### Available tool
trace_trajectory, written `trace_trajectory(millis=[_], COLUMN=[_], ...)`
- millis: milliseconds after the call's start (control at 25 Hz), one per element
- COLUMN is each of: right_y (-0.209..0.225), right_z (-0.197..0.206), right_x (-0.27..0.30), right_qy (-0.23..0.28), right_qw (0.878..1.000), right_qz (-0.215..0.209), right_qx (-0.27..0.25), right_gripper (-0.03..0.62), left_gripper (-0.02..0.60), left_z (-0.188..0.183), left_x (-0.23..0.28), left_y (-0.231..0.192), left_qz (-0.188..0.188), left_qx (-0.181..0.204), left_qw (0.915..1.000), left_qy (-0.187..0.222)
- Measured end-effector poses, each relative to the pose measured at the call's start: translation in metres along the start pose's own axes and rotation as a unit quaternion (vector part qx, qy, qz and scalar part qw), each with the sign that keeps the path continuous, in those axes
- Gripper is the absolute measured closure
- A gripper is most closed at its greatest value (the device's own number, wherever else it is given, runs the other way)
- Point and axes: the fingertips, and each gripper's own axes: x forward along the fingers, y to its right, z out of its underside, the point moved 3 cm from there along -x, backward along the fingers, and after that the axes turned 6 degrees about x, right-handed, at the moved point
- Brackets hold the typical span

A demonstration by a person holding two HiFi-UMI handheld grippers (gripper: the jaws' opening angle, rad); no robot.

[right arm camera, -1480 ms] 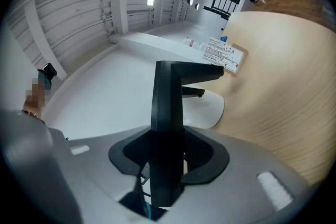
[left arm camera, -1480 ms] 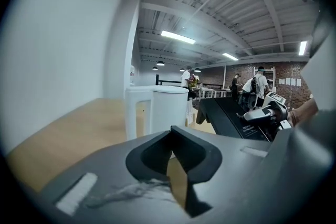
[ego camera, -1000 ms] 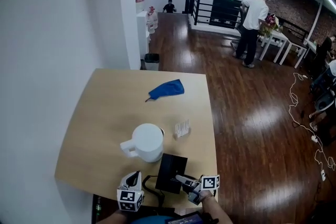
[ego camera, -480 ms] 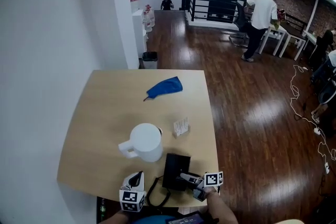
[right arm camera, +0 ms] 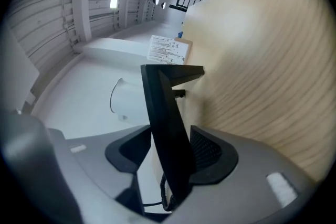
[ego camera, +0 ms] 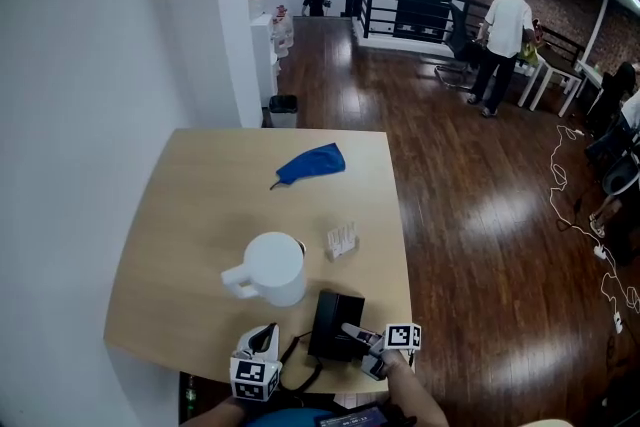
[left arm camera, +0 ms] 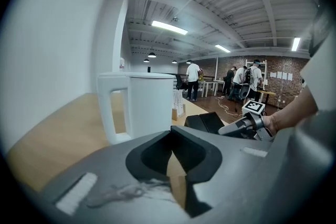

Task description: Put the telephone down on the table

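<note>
Black telephone stands between the right gripper jaws, which have just been opening; pads look slack on it | left gripper narrow, empty, just beside | telephone seems to rest on table near its front edge; white jug just beyond | judged: set-down nearly done

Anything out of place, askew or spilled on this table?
Nothing is spilled or damaged. The black telephone is at the near edge of the table, and its cord seems to loop out past that edge. A blue cloth lies crumpled at the far side.
</note>
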Motion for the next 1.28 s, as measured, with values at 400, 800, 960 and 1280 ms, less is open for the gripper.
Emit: trace_trajectory(millis=[400,800,960,1280], right_y=[-0.001,-0.102,-0.138,-0.183], right_z=[-0.016,-0.007,0.003,0.02], right_x=[-0.031,-0.058,-0.046,-0.064], right_qy=[0.035,0.072,0.132,0.239], right_qw=[0.983,0.871,0.851,0.799], right_qz=[0.174,0.386,0.368,0.359], right_qx=[-0.048,-0.295,-0.351,-0.42], right_gripper=[0.324,0.6,0.6,0.6], left_gripper=[0.568,0.568,0.568,0.568], left_z=[-0.003,-0.031,-0.048,-0.075], left_x=[0.006,-0.008,-0.014,-0.035], left_y=[0.009,0.032,0.038,0.05], left_qz=[0.015,0.049,0.067,0.088], left_qx=[-0.005,-0.003,0.009,0.01], left_qw=[0.9999,0.9985,0.997,0.9929], left_qy=[-0.005,0.023,0.039,0.08])
